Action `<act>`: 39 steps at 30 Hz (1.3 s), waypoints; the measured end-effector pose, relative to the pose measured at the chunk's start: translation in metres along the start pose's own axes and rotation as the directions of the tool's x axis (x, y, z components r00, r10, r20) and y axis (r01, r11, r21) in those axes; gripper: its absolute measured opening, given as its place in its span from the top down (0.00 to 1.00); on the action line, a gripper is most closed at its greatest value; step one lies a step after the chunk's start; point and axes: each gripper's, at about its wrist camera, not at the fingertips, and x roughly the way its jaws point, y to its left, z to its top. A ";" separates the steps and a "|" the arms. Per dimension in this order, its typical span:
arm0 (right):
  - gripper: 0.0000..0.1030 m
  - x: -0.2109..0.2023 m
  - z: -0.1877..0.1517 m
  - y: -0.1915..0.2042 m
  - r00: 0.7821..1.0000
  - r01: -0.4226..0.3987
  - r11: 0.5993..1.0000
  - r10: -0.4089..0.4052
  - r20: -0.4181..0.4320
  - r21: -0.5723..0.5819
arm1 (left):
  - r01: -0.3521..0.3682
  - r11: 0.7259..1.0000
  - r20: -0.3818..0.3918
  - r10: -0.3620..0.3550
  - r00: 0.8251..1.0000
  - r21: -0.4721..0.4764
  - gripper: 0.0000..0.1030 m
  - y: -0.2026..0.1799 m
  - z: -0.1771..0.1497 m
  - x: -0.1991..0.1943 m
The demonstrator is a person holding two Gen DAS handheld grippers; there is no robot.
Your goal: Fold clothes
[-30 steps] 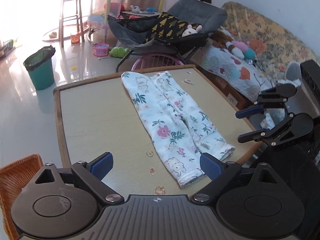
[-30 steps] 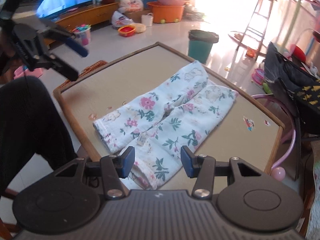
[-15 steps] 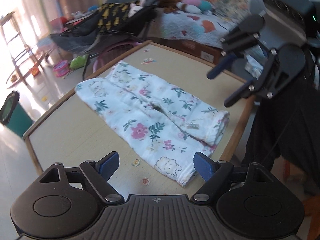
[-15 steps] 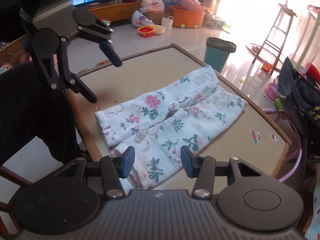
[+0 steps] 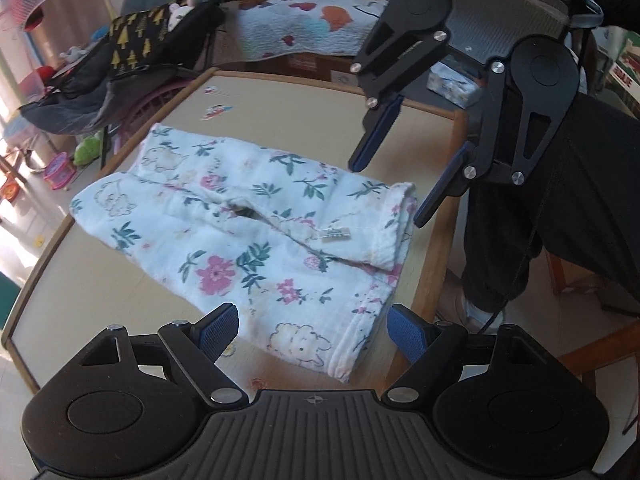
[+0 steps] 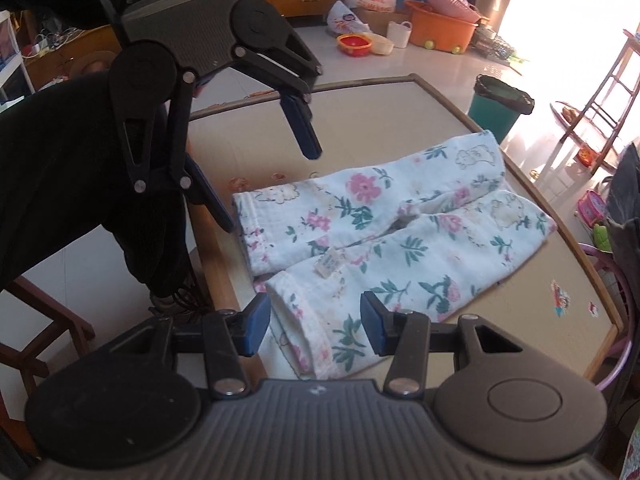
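Note:
A white floral garment point(image 5: 248, 232) lies flat on the beige table point(image 5: 304, 120), folded lengthwise, its hem ends near the table's near edge; it also shows in the right wrist view point(image 6: 392, 232). My left gripper point(image 5: 312, 330) is open and empty, hovering just above one hem corner. My right gripper point(image 6: 314, 324) is open and empty, hovering above the other hem corner. Each gripper shows in the other's view, the right one point(image 5: 400, 168) and the left one point(image 6: 264, 176), both open above the table's edge.
The table has a raised wooden rim point(image 5: 444, 216) by the person's dark-trousered leg point(image 5: 560, 216). A chair with dark bags point(image 5: 132, 52) and a bed point(image 5: 312, 28) stand beyond. A green bin point(image 6: 500, 106) stands on the floor past the far side.
Both grippers have swung in towards the hem end of the garment and come lower and closer to it. The garment has not moved.

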 end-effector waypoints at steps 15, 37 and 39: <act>0.63 0.032 0.003 0.007 0.993 -0.046 0.994 0.034 -0.117 -0.100 | 0.110 0.989 -0.061 -0.104 0.993 0.101 0.50 -0.013 -0.003 0.027; 0.87 0.045 0.016 0.006 0.985 -0.090 0.990 0.072 -0.160 -0.113 | 0.074 0.997 -0.041 -0.073 0.997 0.030 0.83 0.004 0.007 0.034; 0.90 0.046 0.018 0.006 0.984 -0.085 0.990 0.067 -0.164 -0.109 | 0.064 0.998 -0.048 -0.064 0.997 0.016 0.86 0.005 0.008 0.034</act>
